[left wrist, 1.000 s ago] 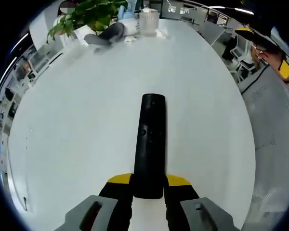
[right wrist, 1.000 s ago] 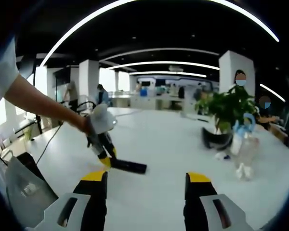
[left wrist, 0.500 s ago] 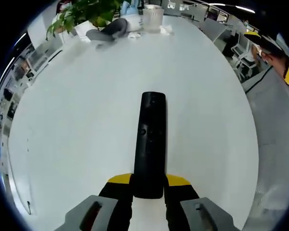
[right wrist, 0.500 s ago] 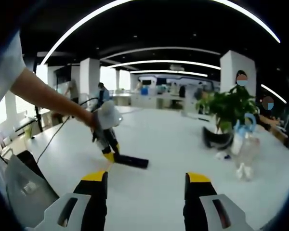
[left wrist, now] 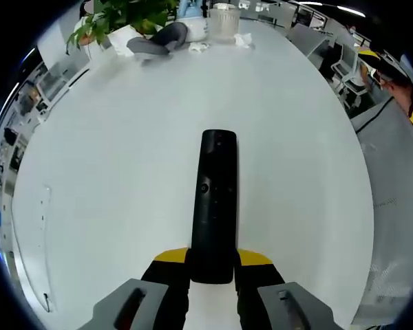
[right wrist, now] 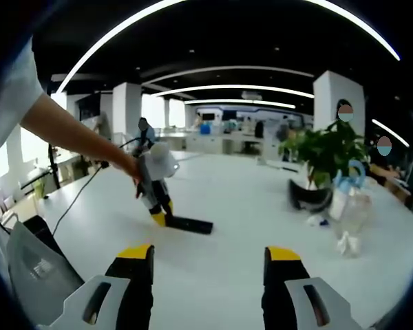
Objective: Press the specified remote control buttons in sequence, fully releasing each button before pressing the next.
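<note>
The left gripper (left wrist: 212, 265) is clamped on the near end of the black remote control (left wrist: 213, 199), which lies along the white table (left wrist: 110, 165) and points away from the camera. Wide bare table surface spreads on both sides of the remote and beyond its far tip. The table's curved edge runs down the right of the left gripper view, with a grey chair back (left wrist: 392, 199) just past it. At the far end stand a potted plant (left wrist: 124, 14), a dark rounded object (left wrist: 155, 42) beside it and a clear container (left wrist: 222, 12); these are small and hard to make out, and the remote's buttons are mostly too faint to read.

In the right gripper view the right gripper (right wrist: 210, 275) hangs above the table with its jaws apart and nothing between them, well short of the remote (right wrist: 189, 224). There the left gripper (right wrist: 158, 218) meets the remote's near end, held by a person's hand (right wrist: 138, 170), probably wrapped around the handle.

Compared with half a second ago, the remote and left gripper sit slightly farther from the right gripper's camera, and the grip on the remote is unchanged
</note>
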Action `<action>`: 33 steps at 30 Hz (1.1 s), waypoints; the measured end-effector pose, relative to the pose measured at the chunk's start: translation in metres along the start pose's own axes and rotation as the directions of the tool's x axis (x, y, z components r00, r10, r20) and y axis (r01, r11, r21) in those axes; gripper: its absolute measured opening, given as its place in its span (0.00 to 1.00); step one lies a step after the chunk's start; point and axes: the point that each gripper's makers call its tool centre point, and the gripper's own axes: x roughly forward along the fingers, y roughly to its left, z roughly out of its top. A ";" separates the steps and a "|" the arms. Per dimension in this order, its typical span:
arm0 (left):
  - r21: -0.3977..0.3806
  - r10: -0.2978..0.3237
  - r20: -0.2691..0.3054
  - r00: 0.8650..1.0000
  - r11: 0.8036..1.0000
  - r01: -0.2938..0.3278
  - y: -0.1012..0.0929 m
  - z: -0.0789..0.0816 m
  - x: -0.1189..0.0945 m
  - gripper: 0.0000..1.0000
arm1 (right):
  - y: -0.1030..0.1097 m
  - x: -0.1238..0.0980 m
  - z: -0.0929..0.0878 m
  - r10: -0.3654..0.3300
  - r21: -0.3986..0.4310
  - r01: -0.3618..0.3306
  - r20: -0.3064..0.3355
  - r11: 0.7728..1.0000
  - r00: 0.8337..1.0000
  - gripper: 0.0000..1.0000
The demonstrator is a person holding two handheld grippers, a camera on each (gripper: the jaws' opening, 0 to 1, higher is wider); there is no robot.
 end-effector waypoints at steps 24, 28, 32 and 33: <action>0.040 -0.015 -0.026 1.000 0.999 0.016 0.036 0.003 0.000 0.24 | 0.001 0.003 -0.006 0.001 -0.007 -0.001 -0.031 1.000 1.000 0.61; 0.043 -0.017 -0.035 0.999 0.999 0.018 0.043 0.004 0.001 0.24 | 0.001 0.003 -0.007 0.000 -0.008 0.000 -0.037 1.000 0.999 0.61; 0.042 -0.016 -0.038 0.999 0.999 0.017 0.051 0.004 0.001 0.24 | 0.000 0.003 -0.007 -0.004 -0.008 0.004 -0.041 1.000 0.999 0.61; 0.040 -0.015 -0.037 0.999 0.999 0.017 0.053 0.004 0.001 0.24 | 0.000 0.003 -0.007 -0.005 -0.009 0.005 -0.041 1.000 0.999 0.61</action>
